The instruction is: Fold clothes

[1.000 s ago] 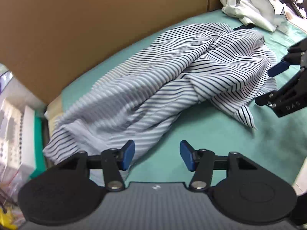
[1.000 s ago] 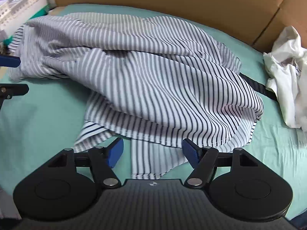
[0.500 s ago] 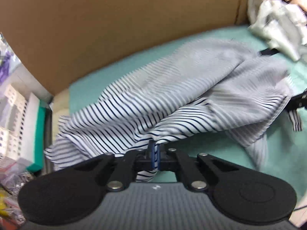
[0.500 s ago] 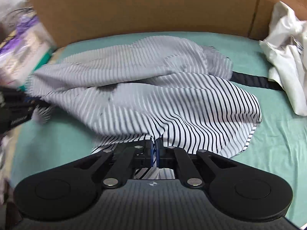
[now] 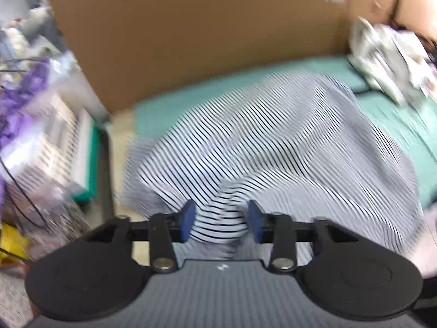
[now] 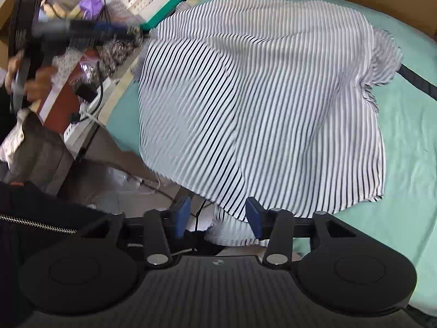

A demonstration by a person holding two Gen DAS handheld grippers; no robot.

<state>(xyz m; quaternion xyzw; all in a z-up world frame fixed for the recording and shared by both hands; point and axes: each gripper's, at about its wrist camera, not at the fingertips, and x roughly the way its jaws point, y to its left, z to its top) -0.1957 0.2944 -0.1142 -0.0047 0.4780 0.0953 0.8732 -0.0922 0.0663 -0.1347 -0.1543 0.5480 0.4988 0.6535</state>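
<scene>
A white shirt with thin dark stripes point(image 5: 273, 142) lies spread on the teal sheet point(image 5: 164, 112), its near edge bunched up at my left gripper point(image 5: 221, 220). Those jaws are opening, and a fold of striped cloth sits loosely between the blue pads. In the right wrist view the same shirt point(image 6: 259, 95) hangs over the table's near edge. My right gripper point(image 6: 217, 216) is opening too, with the shirt's hem in the gap, nearer the right pad. The left gripper point(image 6: 109, 30) shows blurred at the upper left, held by a hand point(image 6: 32, 82).
A brown cardboard wall point(image 5: 204, 27) backs the table. A heap of white garments point(image 5: 387, 54) lies at the far right, and a black strap point(image 6: 418, 82) crosses the sheet. Plastic bins point(image 5: 54, 142), cables and a power strip point(image 6: 82, 125) crowd the left. A dark zipped jacket point(image 6: 41, 218) is close.
Both grippers shut on the shirt's near edge half a second ago, lifted and drew it toward me. Now both pairs of jaws stand apart, and the shirt lies flatter and wider.
</scene>
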